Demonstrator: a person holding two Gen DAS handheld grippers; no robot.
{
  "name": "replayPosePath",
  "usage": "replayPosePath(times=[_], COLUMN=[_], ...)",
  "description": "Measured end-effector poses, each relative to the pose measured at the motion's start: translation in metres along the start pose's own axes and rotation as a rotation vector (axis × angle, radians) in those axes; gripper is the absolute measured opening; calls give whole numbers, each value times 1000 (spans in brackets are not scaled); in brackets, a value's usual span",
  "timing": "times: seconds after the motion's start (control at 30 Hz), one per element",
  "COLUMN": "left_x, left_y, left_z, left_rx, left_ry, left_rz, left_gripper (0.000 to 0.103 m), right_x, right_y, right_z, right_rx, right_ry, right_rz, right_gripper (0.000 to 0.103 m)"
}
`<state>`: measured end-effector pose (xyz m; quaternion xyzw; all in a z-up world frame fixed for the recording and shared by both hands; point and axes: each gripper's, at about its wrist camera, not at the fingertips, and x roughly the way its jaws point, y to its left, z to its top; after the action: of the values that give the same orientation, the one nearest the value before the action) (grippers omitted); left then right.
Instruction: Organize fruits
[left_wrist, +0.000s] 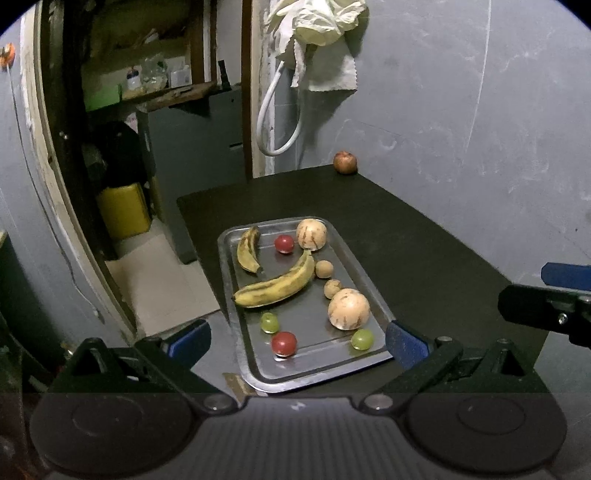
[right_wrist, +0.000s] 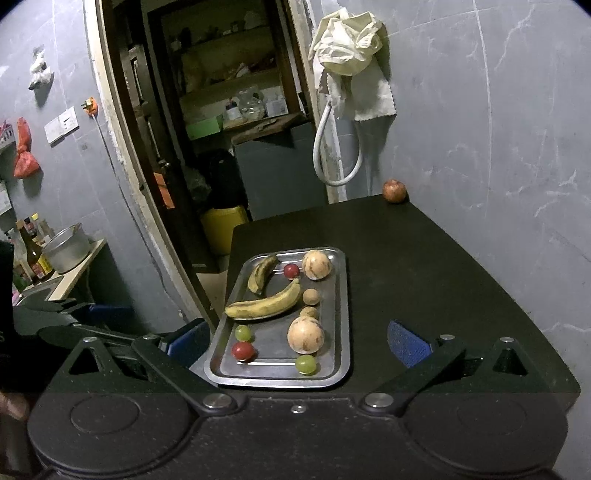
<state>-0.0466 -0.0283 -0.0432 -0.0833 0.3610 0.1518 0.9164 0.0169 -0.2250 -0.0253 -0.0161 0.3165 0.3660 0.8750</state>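
A steel tray (left_wrist: 236, 332) (right_wrist: 341, 317) sits near the front of a dark table. It holds a long banana (left_wrist: 277, 286) (right_wrist: 264, 304), a short banana (left_wrist: 248, 249) (right_wrist: 260, 277), two round tan fruits (left_wrist: 348, 308) (right_wrist: 306, 335), two small brown fruits, two red fruits (left_wrist: 283, 343) (right_wrist: 242, 350) and two green grapes (left_wrist: 362, 339) (right_wrist: 306, 364). A reddish apple (left_wrist: 345, 161) (right_wrist: 394, 190) sits alone at the table's far corner. My left gripper (left_wrist: 297, 341) and right gripper (right_wrist: 297, 345) are both open and empty, hovering before the tray's near edge.
The dark table (left_wrist: 424, 240) (right_wrist: 424, 258) stands against a grey wall on the right. A doorway with shelves, a grey cabinet and a yellow can (left_wrist: 123, 210) lies to the left. A cloth and a white hose (right_wrist: 351, 92) hang on the wall behind.
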Motion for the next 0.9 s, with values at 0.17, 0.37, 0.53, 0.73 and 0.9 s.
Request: replayPosePath(times=[0.17,0.37,0.53,0.73,0.9], left_x=[-1,-1,-1,-1,-2], left_y=[0,0,0,0,1], left_z=[0,0,0,-2,-2], left_rx=[-4,-5,-6,-13,-17], left_ry=[-2,-1,0,0,2], left_rz=[6,5,5,9,10], left_gripper=[103,103,103,103,103], right_x=[2,2,2,2,2], right_y=[-1,-1,-1,-1,-1], right_z=[-1,1,1,1,1], right_rx=[3,2,2,1,0], right_ry=[5,7,7,8,8], right_rz=[-4,1,1,2,1], right_gripper=[102,102,102,102,102])
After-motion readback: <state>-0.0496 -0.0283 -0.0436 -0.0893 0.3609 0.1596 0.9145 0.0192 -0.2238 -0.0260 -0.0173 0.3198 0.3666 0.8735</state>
